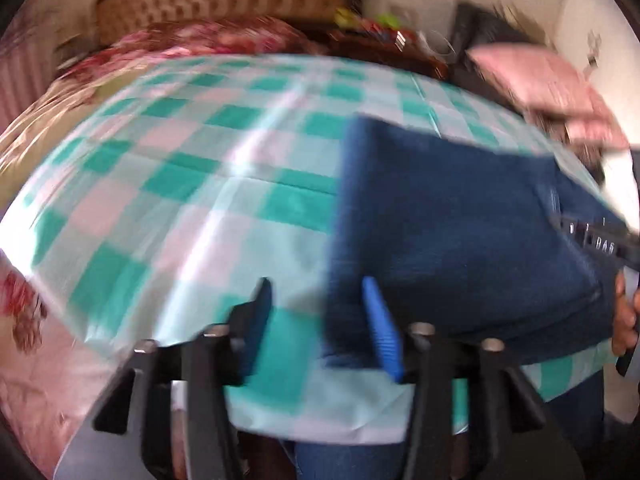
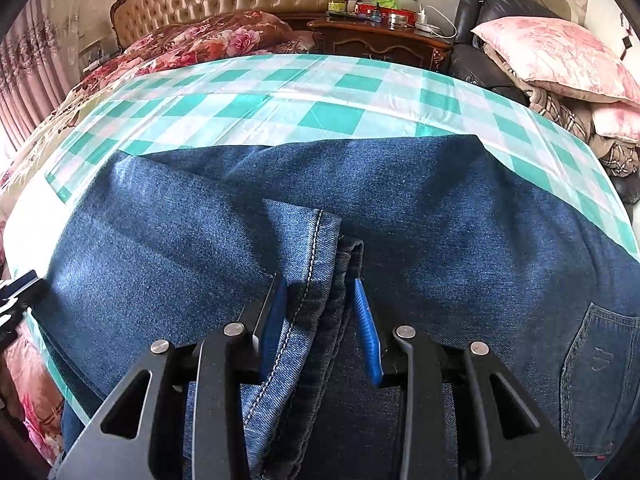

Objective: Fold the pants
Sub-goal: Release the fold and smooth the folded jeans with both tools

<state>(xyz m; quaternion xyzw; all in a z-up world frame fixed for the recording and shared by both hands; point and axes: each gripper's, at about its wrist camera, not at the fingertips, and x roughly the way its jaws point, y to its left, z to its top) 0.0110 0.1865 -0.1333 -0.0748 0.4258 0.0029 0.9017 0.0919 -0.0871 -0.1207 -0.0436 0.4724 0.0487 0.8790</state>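
— Where do the pants (image 2: pixel 200 248) lie?
— Spread on the checked cloth (image 2: pixel 328 116), directly ahead of the right gripper (image 2: pixel 320 312), whose 2 fingers hold a stitched hem (image 2: pixel 308 280) between them; whether they pinch it I cannot tell.
— And the left gripper (image 1: pixel 320 320)?
— Spread, holding nothing; the pants sit to its right.

left wrist: low, forward, seemingly blurred | right wrist: close above pants (image 2: pixel 360 200) | shared: checkered sheet (image 1: pixel 200 140)
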